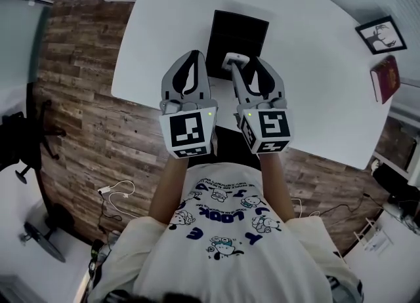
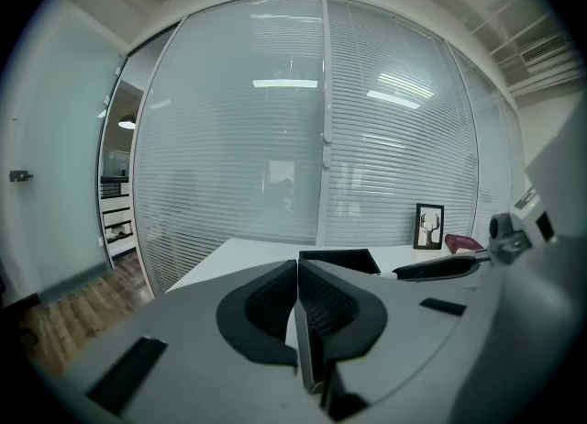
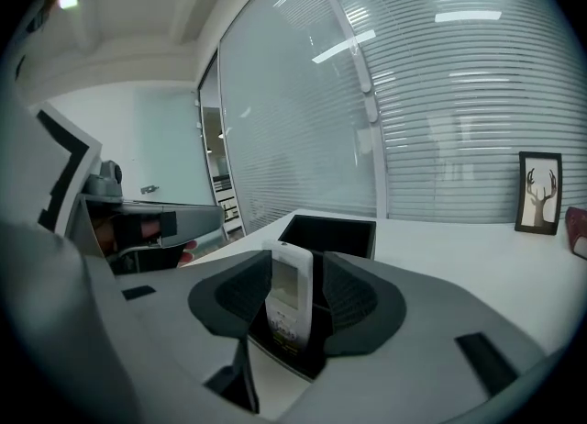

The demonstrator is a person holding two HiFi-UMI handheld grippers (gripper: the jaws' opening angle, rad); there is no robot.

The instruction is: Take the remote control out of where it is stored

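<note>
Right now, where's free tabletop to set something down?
Biggest bare stretch: table between black box and picture frame, red book. Also left of the box, to the table edge. Crowded before the box: left claw, right claw, remote.

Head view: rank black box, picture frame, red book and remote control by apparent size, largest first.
1. black box
2-3. picture frame and red book: they look about alike, so no ranking
4. remote control: only partly visible
</note>
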